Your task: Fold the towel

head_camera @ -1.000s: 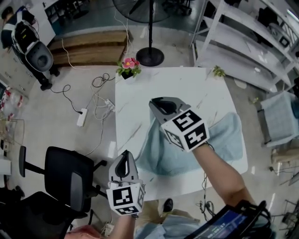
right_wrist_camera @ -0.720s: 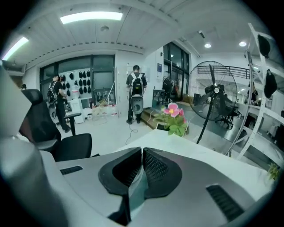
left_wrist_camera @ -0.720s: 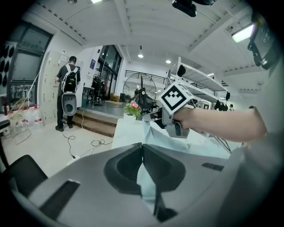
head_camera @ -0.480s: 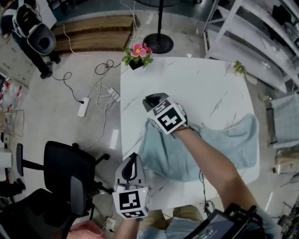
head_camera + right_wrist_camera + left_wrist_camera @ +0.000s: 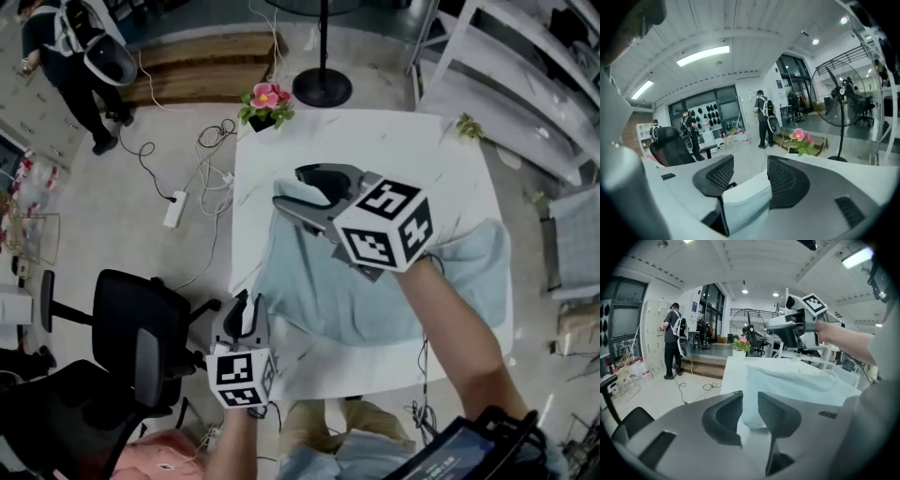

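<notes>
**Both grippers opened at the towel on the table**

Head view: A pale blue towel (image 5: 319, 291) is seen spread and rumpled over the near half of the white table (image 5: 375, 141), its right end reaching the table's right edge. The right gripper (image 5: 298, 192) is held over the table's middle, above the towel's far left corner. Its jaws have just been opening and stand wide apart, with that raised corner lying loosely between them, not pinched. The left gripper (image 5: 241, 309) is held just off the table's near left corner, pointed at the towel's left edge. A flower pot (image 5: 265, 101) is set on the table's far left corner. An office chair (image 5: 131, 328) is parked left of the table.

Left gripper view: The left gripper's jaws have just been opening and are parted by a narrow gap. The towel is seen through that gap on the table beyond, and nothing is pressed by the pads.

Right gripper view: The jaws are shown well apart. A pale fold, apparently the towel, lies low in the gap without being clamped. A person (image 5: 764, 117) is seen standing well beyond the table.
</notes>
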A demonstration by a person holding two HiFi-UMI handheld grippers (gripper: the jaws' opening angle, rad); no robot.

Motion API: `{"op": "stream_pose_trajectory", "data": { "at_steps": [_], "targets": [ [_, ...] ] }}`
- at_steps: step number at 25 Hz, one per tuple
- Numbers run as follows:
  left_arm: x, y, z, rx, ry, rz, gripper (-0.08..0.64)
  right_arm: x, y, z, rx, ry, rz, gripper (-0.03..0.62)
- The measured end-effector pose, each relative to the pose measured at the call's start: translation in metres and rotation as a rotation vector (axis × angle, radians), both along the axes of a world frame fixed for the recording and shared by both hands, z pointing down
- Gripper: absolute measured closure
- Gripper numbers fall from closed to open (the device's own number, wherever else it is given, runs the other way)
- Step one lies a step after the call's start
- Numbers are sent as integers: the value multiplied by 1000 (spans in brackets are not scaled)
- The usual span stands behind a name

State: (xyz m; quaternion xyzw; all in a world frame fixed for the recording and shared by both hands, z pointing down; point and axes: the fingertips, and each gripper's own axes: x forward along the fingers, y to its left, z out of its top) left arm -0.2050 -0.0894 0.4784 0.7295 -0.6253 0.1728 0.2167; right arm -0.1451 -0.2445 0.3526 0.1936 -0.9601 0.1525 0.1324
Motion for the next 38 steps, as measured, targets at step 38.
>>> {"op": "stream_pose_trajectory", "data": {
  "at_steps": [38],
  "targets": [
    [11, 6, 55, -192, -180, 166, 532, 13, 219, 178, 66, 498, -410, 496]
  ]
}}
